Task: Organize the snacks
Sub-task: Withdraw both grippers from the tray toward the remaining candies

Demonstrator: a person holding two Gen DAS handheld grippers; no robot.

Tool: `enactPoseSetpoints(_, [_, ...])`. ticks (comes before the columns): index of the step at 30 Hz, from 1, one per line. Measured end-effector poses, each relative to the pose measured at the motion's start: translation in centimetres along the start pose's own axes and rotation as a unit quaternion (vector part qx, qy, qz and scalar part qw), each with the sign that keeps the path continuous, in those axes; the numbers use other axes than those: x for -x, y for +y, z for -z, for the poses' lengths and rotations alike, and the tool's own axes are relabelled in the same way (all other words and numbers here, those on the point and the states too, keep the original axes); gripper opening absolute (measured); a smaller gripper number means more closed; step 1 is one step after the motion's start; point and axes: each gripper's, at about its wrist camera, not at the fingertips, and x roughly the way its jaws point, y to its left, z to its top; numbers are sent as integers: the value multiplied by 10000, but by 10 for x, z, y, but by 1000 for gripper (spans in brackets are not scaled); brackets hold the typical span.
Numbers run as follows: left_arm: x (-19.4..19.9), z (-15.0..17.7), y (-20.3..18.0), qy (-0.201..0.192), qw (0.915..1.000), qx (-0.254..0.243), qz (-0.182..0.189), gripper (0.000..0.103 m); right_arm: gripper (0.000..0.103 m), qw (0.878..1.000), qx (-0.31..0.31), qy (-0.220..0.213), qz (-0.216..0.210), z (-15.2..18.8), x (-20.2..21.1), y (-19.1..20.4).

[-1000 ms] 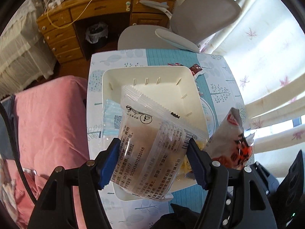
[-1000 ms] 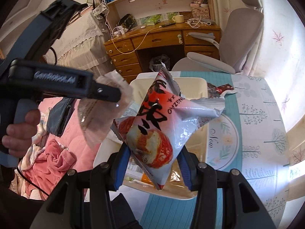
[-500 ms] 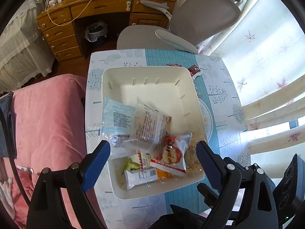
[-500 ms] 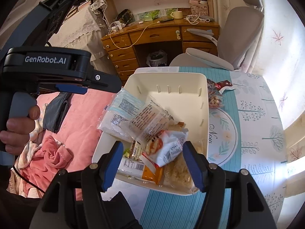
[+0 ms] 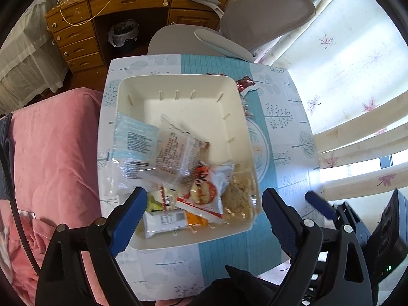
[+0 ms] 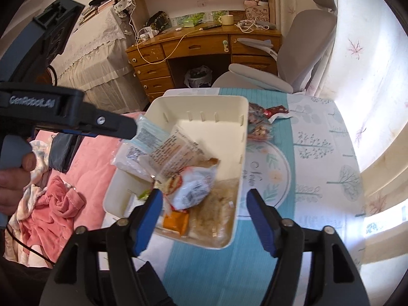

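Observation:
A cream tray (image 5: 178, 86) sits on the patterned table and holds several snack packets at its near end. Among them are a clear packet with a brown cake (image 5: 176, 153), a red-and-white packet (image 5: 206, 191), a blue packet (image 5: 132, 137) and a crumbly rice snack (image 5: 239, 199). My left gripper (image 5: 204, 201) hangs open above the tray's near end, holding nothing. My right gripper (image 6: 204, 199) is above the same end, its jaws opening, with nothing pressed between the pads. The red-and-white packet (image 6: 193, 186) lies loose below them. Small red packets (image 6: 265, 117) lie on the table right of the tray (image 6: 204, 99).
A grey office chair (image 5: 255, 20) stands at the table's far edge, with a wooden desk (image 5: 132, 2) behind it. Pink bedding (image 5: 51, 140) borders the table on the left and a curtain (image 5: 344, 76) on the right. A hand (image 6: 10, 178) holds the left gripper's handle.
The left gripper let go of the clear cake packet and the right let go of the red-and-white packet. Both packets now lie in the tray, and both jaws have widened.

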Motion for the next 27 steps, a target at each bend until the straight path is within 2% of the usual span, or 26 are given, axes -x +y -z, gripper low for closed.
enactPoseSetpoints(13, [-3, -16, -27, 76, 9984, 510, -236, 91, 77, 9984, 429, -279, 231, -42, -1, -77])
enactPoseSetpoints(19, [-6, -38, -45, 11, 9972, 634, -390, 91, 77, 9966, 640, -474, 218, -70, -2, -115])
enactPoseSetpoints(27, [-10, -79, -72, -268, 9939, 920, -540, 91, 77, 9917, 1001, -793, 150, -116, -8, -160])
